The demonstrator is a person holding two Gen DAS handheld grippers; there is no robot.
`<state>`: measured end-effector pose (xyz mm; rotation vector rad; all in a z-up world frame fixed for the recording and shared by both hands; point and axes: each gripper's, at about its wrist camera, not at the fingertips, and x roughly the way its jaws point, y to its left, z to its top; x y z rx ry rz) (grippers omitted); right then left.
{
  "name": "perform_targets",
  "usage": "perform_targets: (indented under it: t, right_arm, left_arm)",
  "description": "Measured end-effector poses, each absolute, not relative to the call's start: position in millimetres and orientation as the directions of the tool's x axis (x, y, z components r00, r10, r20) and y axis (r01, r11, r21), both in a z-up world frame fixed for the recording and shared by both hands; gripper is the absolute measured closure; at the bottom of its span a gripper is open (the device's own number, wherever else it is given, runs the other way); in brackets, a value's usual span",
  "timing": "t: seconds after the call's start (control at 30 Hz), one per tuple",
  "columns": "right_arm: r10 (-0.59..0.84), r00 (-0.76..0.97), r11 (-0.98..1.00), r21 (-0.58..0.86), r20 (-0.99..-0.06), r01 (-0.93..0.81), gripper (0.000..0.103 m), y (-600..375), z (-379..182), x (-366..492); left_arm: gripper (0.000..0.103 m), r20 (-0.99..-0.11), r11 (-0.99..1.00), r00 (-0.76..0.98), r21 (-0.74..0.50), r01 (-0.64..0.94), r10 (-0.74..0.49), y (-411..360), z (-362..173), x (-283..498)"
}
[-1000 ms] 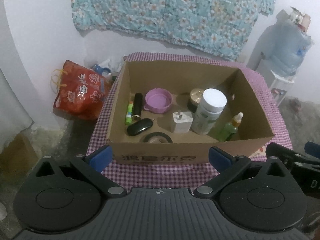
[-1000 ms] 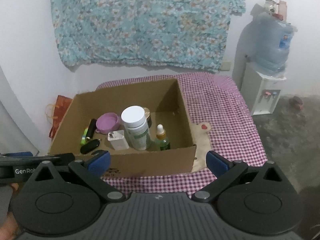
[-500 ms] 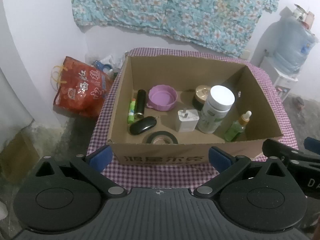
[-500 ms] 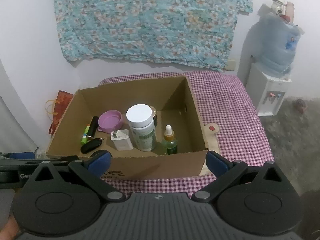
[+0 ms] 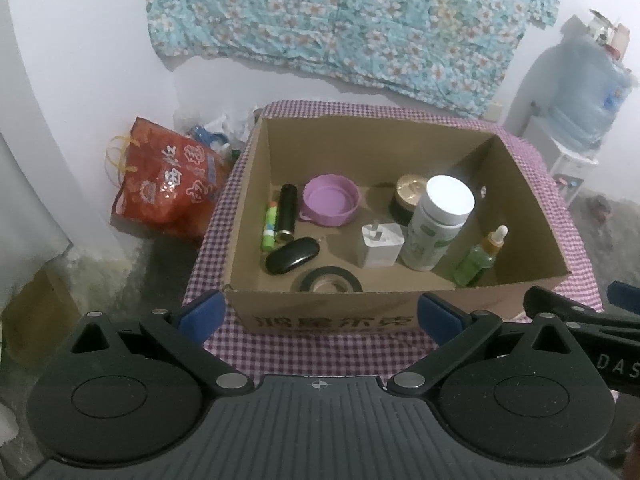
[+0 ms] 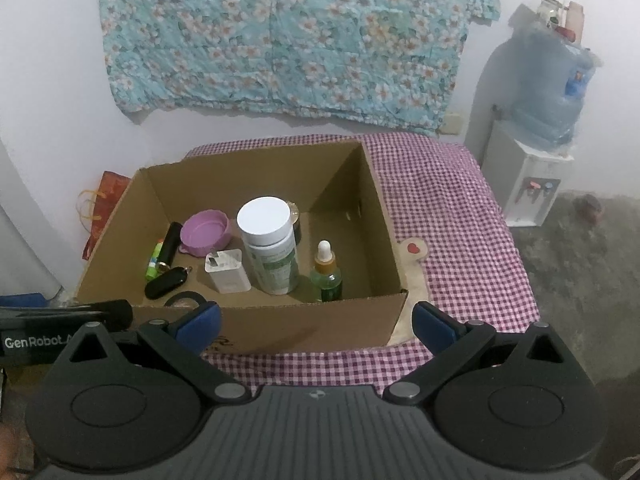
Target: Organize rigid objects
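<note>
An open cardboard box (image 5: 532,216) (image 6: 380,216) sits on a purple checked table. Inside stand a white-capped bottle (image 5: 438,224) (image 6: 270,244), a green dropper bottle (image 5: 482,256) (image 6: 326,272) and a white charger plug (image 5: 380,244) (image 6: 226,272). A purple lid (image 5: 330,199) (image 6: 205,234), black tube (image 5: 286,212), green stick (image 5: 270,226), black oval case (image 5: 292,255) (image 6: 166,282), tape roll (image 5: 330,280) and gold-lidded jar (image 5: 410,196) lie there too. My left gripper (image 5: 318,316) and right gripper (image 6: 314,318) hover open before the box's near wall, both empty.
A red printed bag (image 5: 168,188) lies on the floor left of the table. A water dispenser with a blue jug (image 6: 536,120) stands at the right. Floral cloth (image 6: 288,36) hangs on the wall behind. Bare checked tablecloth (image 6: 452,216) spreads right of the box.
Both grippers have risen and tipped, so I look more steeply down into the box. Nothing inside the box has moved, and both grippers stay open.
</note>
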<state>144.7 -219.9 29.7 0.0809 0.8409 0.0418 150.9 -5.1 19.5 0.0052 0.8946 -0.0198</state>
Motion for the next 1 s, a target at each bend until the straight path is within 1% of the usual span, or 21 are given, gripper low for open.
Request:
perform_targets:
  t: [1.0]
  right_arm:
    - [0.067,0.668,0.996,0.086,-0.741,-0.005,0.0,-220.4,29.2,144.0]
  left_arm:
    - [0.0,-0.776,1.0,0.631,0.005,0.024,-0.011,-6.6,22.5,149.5]
